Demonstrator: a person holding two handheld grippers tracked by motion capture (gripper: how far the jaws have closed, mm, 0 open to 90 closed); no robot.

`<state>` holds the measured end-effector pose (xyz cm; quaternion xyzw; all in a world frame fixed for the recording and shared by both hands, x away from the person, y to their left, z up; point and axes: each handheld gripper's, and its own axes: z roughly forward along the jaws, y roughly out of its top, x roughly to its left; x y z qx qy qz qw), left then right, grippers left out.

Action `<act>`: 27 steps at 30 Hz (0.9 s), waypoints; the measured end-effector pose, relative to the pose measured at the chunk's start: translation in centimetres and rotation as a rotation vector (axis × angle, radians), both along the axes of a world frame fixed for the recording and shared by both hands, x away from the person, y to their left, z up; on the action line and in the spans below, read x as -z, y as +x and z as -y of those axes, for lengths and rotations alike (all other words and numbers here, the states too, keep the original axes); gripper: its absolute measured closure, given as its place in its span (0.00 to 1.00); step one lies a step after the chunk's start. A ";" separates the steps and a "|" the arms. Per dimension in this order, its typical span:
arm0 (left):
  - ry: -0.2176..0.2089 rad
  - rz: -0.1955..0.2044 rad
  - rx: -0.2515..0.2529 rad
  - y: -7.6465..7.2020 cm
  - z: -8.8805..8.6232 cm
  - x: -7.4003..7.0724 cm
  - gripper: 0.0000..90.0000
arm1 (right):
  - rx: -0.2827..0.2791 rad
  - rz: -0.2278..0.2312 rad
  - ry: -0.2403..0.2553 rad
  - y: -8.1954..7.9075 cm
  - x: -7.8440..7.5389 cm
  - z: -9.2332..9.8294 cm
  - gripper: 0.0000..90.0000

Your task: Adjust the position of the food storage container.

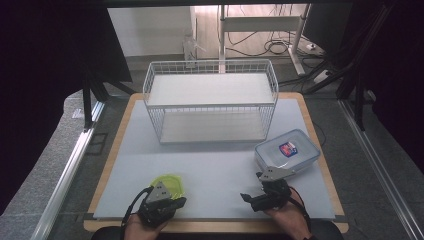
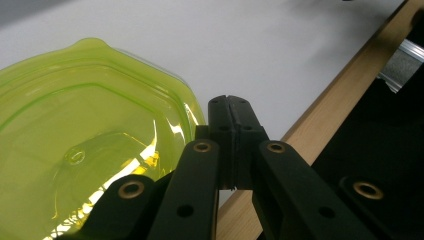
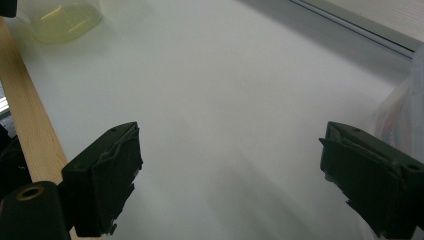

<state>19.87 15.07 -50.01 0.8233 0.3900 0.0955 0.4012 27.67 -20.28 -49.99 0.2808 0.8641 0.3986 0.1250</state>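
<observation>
A translucent yellow-green bowl (image 1: 171, 182) (image 2: 75, 130) sits on the white mat near the front left. My left gripper (image 1: 181, 201) (image 2: 230, 102) lies just beside its near rim, jaws pressed together. I see no green between them, and the bowl's edge runs up against the side of one jaw. The bowl also appears far off in the right gripper view (image 3: 60, 20). My right gripper (image 1: 252, 194) (image 3: 230, 175) rests near the front right with its jaws wide apart over bare mat. A clear lidded container (image 1: 286, 150) (image 3: 407, 105) stands just beyond it.
A white two-tier wire rack (image 1: 210, 100) stands at the back middle of the mat. The wooden table edge (image 2: 320, 115) runs close along my left gripper. Dark frame rails and cables surround the table.
</observation>
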 end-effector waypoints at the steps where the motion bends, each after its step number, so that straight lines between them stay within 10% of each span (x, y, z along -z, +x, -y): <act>1: 0.003 0.005 -0.007 0.0 -0.1 0.0 1.00 | 0.000 0.000 0.000 0.0 0.0 0.0 0.11; 27: 0.018 -0.003 -0.203 3.4 -6.5 0.3 1.00 | -0.015 -0.013 0.004 0.0 0.3 -0.2 0.12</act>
